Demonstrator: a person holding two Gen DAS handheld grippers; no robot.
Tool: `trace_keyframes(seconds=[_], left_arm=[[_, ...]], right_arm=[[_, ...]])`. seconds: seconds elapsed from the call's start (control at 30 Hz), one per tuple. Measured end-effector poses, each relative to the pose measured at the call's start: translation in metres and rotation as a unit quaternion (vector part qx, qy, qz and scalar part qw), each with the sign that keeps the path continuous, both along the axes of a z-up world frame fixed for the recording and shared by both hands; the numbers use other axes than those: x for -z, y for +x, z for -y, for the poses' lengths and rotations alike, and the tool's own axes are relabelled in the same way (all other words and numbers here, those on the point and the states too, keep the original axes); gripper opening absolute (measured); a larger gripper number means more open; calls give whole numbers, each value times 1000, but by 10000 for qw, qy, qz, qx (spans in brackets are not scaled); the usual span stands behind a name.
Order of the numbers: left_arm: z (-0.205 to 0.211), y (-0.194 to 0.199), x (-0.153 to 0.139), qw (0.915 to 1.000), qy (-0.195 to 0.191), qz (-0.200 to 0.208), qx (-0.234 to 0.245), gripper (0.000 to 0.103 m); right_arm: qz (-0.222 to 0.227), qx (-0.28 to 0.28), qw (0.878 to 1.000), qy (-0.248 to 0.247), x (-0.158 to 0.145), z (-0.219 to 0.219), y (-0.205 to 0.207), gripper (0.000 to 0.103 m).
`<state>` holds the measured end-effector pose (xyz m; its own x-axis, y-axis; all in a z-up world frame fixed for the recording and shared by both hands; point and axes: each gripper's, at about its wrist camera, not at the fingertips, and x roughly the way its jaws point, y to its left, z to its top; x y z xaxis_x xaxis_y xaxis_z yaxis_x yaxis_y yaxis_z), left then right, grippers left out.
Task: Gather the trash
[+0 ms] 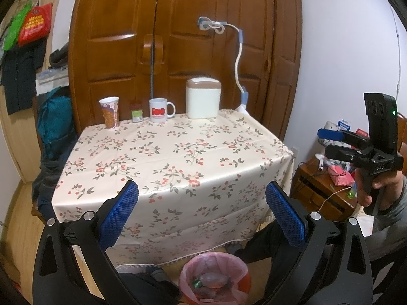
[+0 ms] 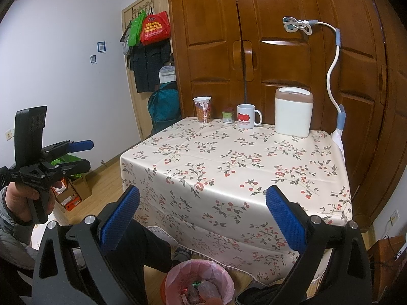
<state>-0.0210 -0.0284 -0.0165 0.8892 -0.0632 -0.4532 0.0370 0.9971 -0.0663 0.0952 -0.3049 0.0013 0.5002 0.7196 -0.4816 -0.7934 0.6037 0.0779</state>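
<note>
Grippers held above the near edge of the table (image 1: pixel 178 157), both with nothing between the fingers. Left gripper (image 1: pixel 202 213): jaws spread wide, blue pads apart. Right gripper (image 2: pixel 202 214): jaws likewise wide apart. Bin (image 1: pixel 213 277) with pink liner stands on the floor just below the table's front edge, between the person's legs; wrappers lie inside it. Along the far edge of the floral cloth, left to right: paper cup (image 1: pixel 110 111), small jar (image 1: pixel 136 113), mug (image 1: pixel 159 110), white container (image 1: pixel 203 97) with brown lid. All four stand upright, near each other, not touching.
</note>
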Motion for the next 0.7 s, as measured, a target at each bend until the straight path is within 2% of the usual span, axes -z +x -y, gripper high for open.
trace_keyframes(seconds=[0.7], left_arm=[[2, 0, 1, 10000, 16, 15, -9, 97]], right_arm=[[-5, 32, 10000, 17, 0, 1, 2, 98]])
